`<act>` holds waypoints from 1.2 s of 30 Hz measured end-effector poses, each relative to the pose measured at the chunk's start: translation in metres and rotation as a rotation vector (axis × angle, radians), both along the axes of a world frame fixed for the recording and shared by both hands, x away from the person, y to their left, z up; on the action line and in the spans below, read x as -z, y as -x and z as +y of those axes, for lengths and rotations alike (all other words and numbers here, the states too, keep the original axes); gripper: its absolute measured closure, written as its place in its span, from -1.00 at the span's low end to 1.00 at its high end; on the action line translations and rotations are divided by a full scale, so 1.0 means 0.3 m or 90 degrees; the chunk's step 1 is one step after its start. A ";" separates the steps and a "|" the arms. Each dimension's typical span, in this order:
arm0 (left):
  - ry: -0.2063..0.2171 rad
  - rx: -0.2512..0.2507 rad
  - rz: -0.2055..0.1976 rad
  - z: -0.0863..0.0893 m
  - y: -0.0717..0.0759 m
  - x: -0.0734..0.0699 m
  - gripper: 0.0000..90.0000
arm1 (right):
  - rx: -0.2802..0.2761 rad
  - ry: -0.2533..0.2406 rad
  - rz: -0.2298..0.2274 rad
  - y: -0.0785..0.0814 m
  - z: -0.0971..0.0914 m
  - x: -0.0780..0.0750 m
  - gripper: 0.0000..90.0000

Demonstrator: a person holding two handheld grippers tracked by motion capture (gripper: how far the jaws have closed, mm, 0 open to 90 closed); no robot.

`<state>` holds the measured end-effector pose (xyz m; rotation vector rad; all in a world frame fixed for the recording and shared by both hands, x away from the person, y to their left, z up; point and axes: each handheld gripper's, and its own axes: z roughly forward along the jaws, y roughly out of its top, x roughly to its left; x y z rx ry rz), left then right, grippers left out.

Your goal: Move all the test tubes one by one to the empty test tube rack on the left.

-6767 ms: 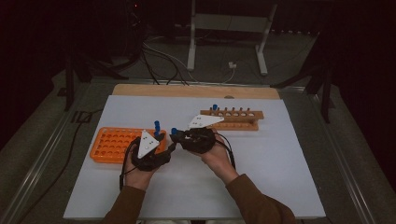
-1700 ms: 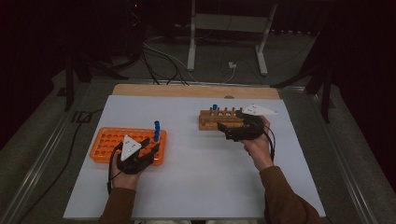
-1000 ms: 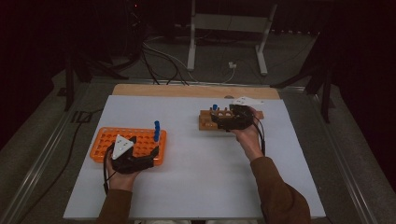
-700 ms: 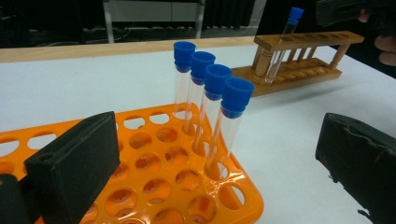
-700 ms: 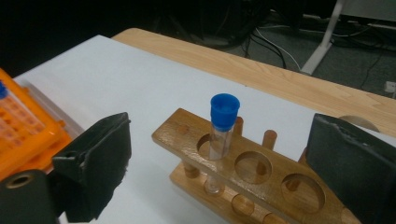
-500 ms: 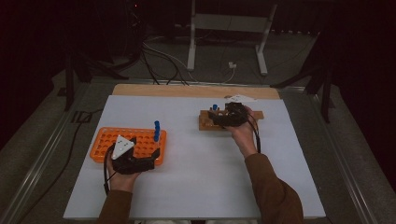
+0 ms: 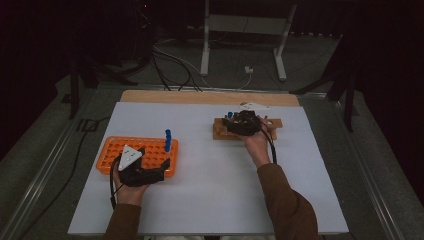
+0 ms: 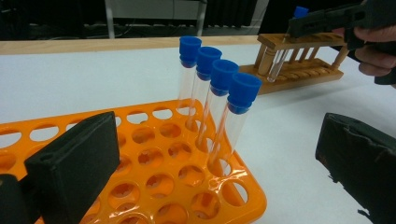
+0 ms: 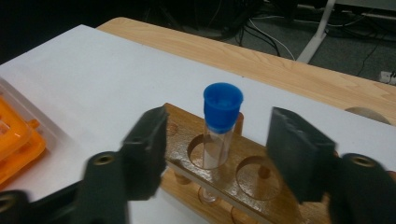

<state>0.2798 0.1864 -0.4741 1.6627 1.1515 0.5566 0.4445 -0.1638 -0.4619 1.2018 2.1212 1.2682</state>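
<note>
Several clear tubes with blue caps (image 8: 219, 93) stand in a row in the orange rack (image 7: 115, 150) at the table's left. My left gripper (image 8: 215, 140) rests over that rack's near right corner (image 8: 154, 186), open, its pads well apart and touching nothing. At the right, one blue-capped tube (image 9: 222, 121) stands in an end hole of the wooden rack (image 9: 187, 163). My right gripper (image 9: 224, 147) straddles this tube. Its jaws have just been closing, and a gap still shows on each side of the tube. From above, the right gripper (image 7: 235, 122) covers the wooden rack's left end (image 7: 272, 122).
A white sheet (image 7: 210, 190) covers the table, with a bare wooden strip (image 7: 200, 97) along its far edge. Cables (image 7: 170, 60) and a stand's legs (image 7: 240, 50) lie on the dark floor beyond. The left gripper view also shows the right gripper (image 8: 327, 18) at the wooden rack (image 8: 308, 74).
Both hands have left the table's middle. The right gripper went to the wooden rack and edged left and down over the tube, jaws narrowing. The left hand has settled at the orange rack.
</note>
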 end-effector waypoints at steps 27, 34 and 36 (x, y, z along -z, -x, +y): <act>0.000 -0.002 0.005 0.002 -0.002 0.006 -0.98 | 0.002 0.033 -0.033 0.015 0.048 0.014 0.70; -0.002 0.000 0.006 0.000 -0.002 0.007 -0.98 | 0.004 0.036 -0.032 0.016 0.049 0.012 0.71; -0.002 0.000 0.006 0.000 -0.002 0.006 -0.98 | 0.004 0.036 -0.031 0.016 0.049 0.011 0.71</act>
